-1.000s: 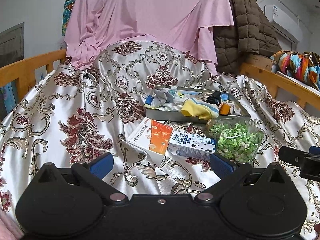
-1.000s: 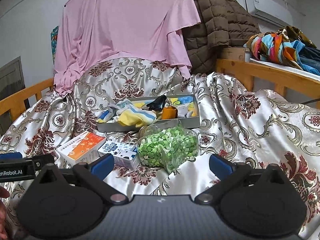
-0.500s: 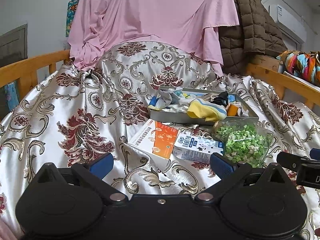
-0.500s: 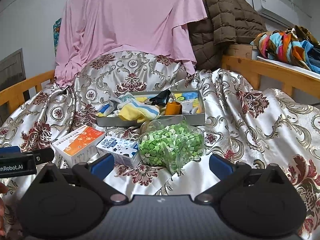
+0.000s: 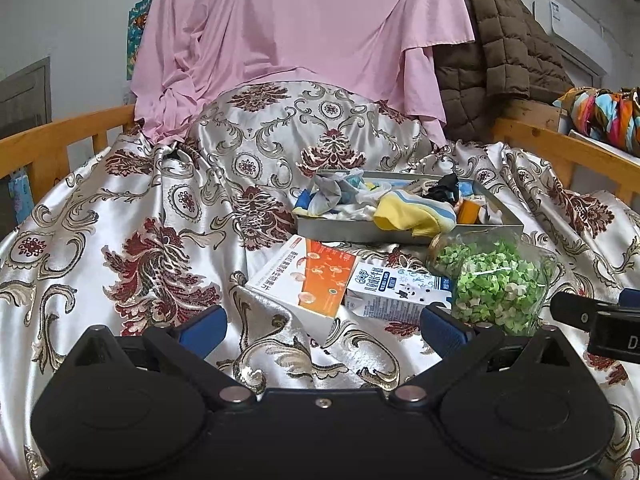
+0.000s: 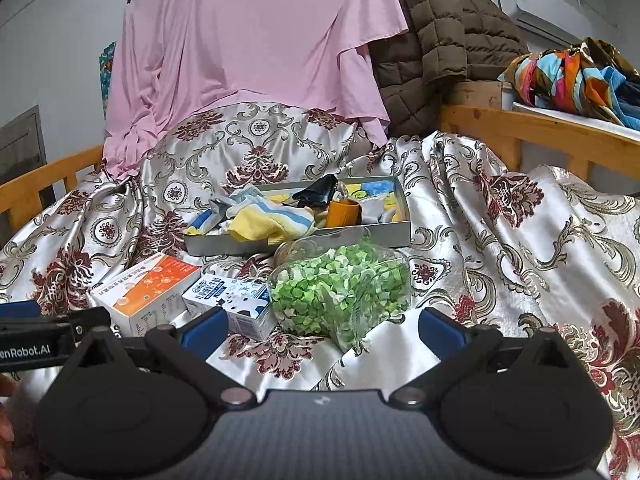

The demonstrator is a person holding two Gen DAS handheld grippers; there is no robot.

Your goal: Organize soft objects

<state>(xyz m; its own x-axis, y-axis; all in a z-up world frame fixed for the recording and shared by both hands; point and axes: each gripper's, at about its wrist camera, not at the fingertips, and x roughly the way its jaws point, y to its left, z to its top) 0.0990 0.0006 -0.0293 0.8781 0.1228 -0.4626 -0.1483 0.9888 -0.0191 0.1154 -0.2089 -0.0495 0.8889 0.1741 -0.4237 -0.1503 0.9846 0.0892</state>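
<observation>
- Nearest, the left gripper (image 5: 322, 330) hangs low over the satin bedspread (image 5: 120, 216), its blue-tipped jaws spread wide with nothing between them.
- The right gripper (image 6: 323, 330) sits just beside it, jaws equally wide and empty.
- Just beyond the tips lie an orange-and-white box (image 5: 306, 280) and a small milk carton (image 5: 394, 290), touching each other.
- Right of the carton rests a clear bag of green bits (image 6: 340, 284).
- Behind those sits a shallow grey tray (image 6: 224, 242) heaped with soft things: a yellow striped sock (image 6: 272, 220) spilling over its front edge, crumpled cloths, an orange cup (image 6: 342, 213).
- Farthest back, a pink sheet (image 6: 248, 40) and a brown quilted jacket (image 6: 436, 32) hang.
</observation>
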